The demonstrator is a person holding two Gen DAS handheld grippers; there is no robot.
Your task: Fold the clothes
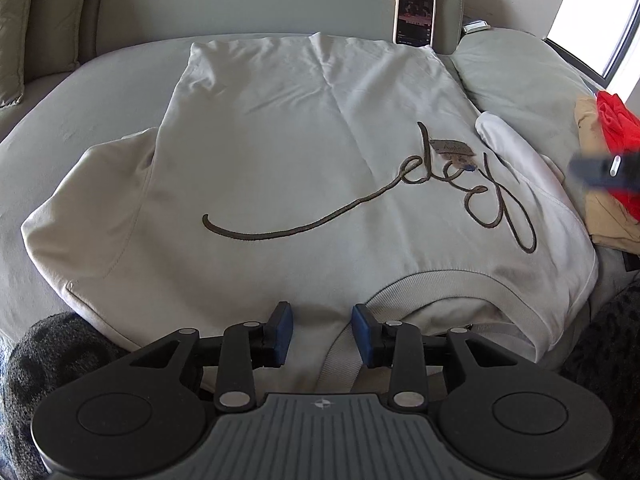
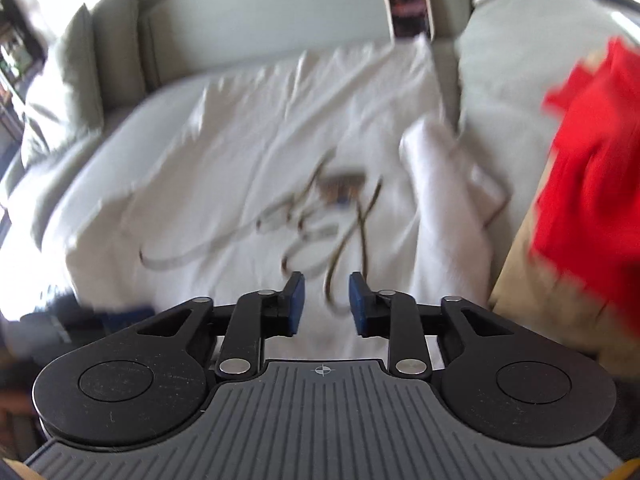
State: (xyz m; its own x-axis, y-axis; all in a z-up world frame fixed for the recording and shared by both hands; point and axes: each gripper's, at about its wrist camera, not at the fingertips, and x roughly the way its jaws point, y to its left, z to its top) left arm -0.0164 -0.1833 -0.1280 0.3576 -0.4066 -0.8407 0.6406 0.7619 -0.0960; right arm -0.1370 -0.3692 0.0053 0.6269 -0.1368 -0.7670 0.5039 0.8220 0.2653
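A pale grey sweatshirt [image 1: 280,152] with dark cursive lettering [image 1: 400,196] lies flat, front up, on a grey sofa seat [image 1: 100,76]. Its ribbed collar [image 1: 440,284] is nearest me, and a sleeve [image 1: 516,148] is folded up along the right side. My left gripper [image 1: 322,326] is open and empty just above the cloth beside the collar. My right gripper [image 2: 327,300] is open and empty over the lettering [image 2: 304,220]; that view is motion-blurred. The right gripper also shows as a dark blur at the right edge of the left wrist view [image 1: 608,168].
A phone [image 1: 415,12] leans against the sofa back behind the sweatshirt. A grey cushion [image 1: 520,72] lies at the right, with red clothing [image 1: 618,136] on tan clothing [image 1: 612,220] beside it. A dark fuzzy blanket [image 1: 40,352] lies at the near left.
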